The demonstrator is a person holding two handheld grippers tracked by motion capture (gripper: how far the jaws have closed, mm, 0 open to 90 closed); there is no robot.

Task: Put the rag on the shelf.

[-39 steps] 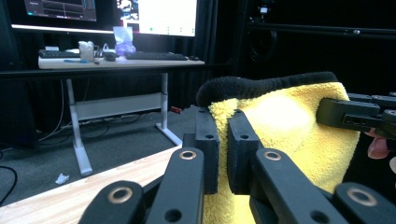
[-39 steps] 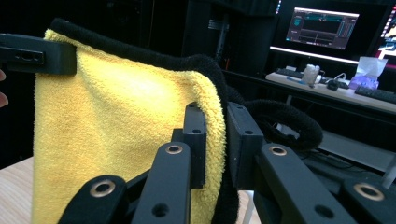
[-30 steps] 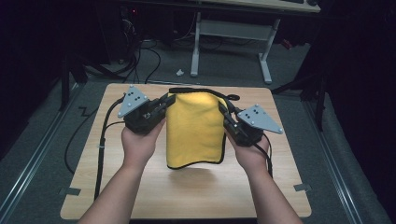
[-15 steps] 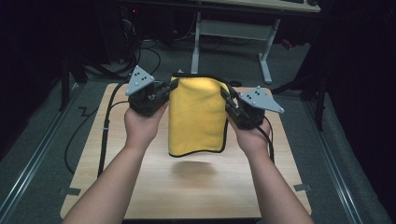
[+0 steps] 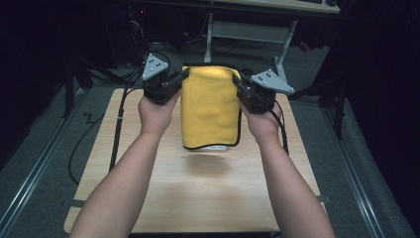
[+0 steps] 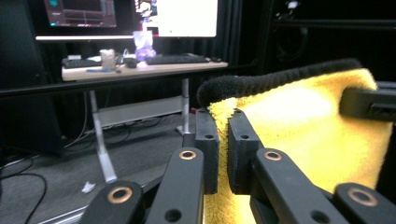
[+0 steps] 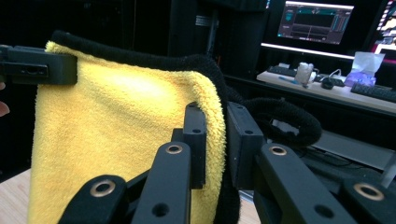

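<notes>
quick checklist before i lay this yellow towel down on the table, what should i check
1. Left gripper clamped on the yellow towel: ok, cloth sits between its jaws in the left gripper view.
2. Right gripper clamped on the towel's other top corner: ok.
3. Top edge level between the two grippers: ok, roughly even in the high view.
4. Towel clear of the table: ok, its lower edge hangs above a shadow.
5. Landing spot under the towel free: ok, bare wood.
6. Towel hanging as one flat layer: cannot tell, a paler layer peeks out at the bottom.
</notes>
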